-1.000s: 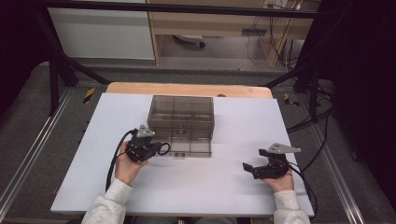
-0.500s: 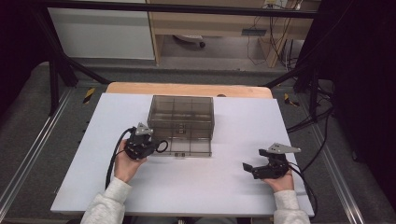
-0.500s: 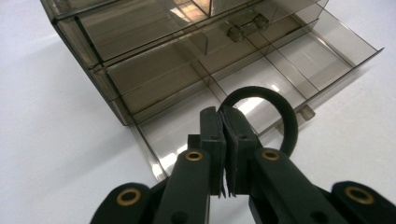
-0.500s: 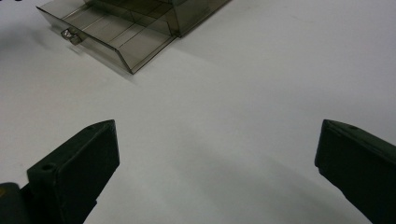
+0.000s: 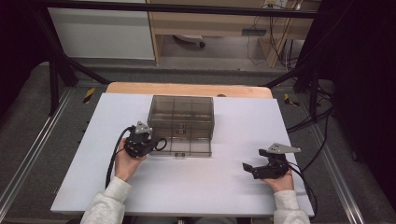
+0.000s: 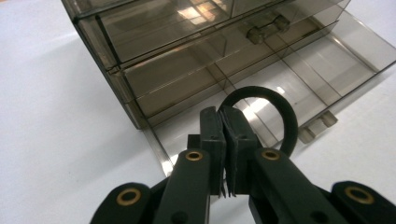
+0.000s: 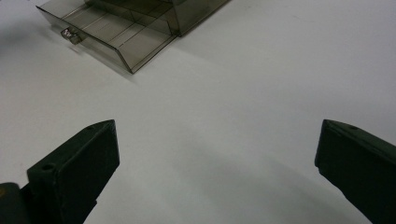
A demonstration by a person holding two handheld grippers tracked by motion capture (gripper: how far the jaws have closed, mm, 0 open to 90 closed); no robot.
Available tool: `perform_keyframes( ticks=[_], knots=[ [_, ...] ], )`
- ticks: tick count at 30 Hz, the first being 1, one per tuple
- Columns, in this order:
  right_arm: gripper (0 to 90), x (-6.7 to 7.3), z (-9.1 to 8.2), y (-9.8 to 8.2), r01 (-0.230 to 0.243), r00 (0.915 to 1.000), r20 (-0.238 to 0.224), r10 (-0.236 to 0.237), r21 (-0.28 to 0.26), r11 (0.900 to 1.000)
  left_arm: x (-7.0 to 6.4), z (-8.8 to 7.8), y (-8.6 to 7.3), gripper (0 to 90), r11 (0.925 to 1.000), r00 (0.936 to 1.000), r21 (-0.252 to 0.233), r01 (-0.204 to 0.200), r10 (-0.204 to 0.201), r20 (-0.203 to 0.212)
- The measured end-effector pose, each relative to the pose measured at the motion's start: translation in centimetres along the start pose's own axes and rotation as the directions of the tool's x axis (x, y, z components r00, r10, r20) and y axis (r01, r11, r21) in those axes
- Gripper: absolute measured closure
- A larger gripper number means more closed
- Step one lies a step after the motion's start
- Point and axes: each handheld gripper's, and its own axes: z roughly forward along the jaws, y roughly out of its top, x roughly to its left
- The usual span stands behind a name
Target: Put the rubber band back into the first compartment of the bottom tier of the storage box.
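Black band [image 6: 280, 112] pinched by left gripper [image 6: 227, 122] fingers over open drawer [image 6: 299, 79], likely for dropping; right gripper [image 7: 217, 163] at 4 o'clock, fingers spread

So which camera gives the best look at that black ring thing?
The left gripper view: the black ring is close up, pinched between the left gripper's fingers above the open drawer. The high view shows it as a tiny loop. The right gripper view shows the drawer.

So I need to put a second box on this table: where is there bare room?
Bare: white tabletop between the left gripper and right gripper, and right of the drawer box. Crowded: at its open bottom drawer, where the left gripper holds a black ring.
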Motion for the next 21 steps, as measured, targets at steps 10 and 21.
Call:
perform_keyframes(
  ticks=[10, 21],
  knots=[
    [0.4, 0.0, 0.0, 0.0, 0.001, 1.0, 0.001, -0.001, 0.0, 1.0, 0.4, 0.6, -0.1, 86.7, 1.0, 0.9997, -0.004, -0.009, 0.009, -0.025],
    [0.4, 0.0, 0.0, 0.0, 0.001, 1.0, 0.001, -0.001, 0.0, 1.0, 0.8, 1.3, -0.2, 86.6, 1.0, 0.9995, 0.005, -0.005, 0.005, -0.032]
  ],
)
